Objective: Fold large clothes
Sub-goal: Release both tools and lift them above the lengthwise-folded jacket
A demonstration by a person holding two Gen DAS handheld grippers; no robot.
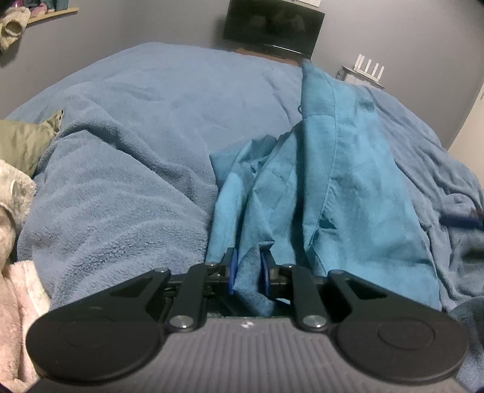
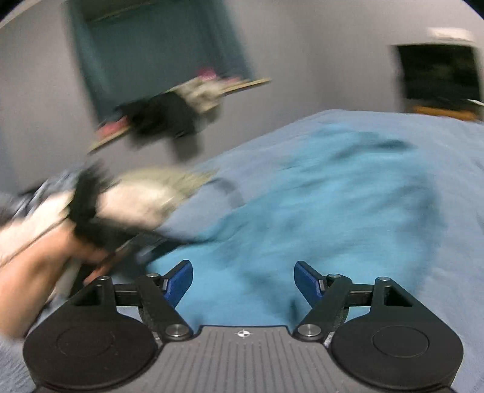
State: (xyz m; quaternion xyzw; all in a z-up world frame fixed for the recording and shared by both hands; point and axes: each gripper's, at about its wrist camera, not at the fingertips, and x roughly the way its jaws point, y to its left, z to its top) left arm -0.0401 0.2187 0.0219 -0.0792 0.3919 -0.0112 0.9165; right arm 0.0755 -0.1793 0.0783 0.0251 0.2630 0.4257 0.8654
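A large teal garment (image 1: 332,181) lies crumpled in a long heap on the bed's blue-grey fleece blanket (image 1: 136,127). My left gripper (image 1: 250,272) is shut on a fold of the garment's near edge, and the cloth bunches up between the blue pads (image 1: 232,273). In the blurred right wrist view the same teal garment (image 2: 302,211) spreads out below my right gripper (image 2: 244,281). That gripper is open, its blue fingertips (image 2: 181,279) wide apart with nothing gripped. A person's bare forearm (image 2: 36,266) reaches in at the left.
An olive cushion (image 1: 24,142) and pale plush fabric (image 1: 15,272) lie at the bed's left edge. A dark screen (image 1: 272,27) hangs on the wall behind, a white router (image 1: 369,65) to its right. A wall shelf (image 2: 181,99) carries clothes.
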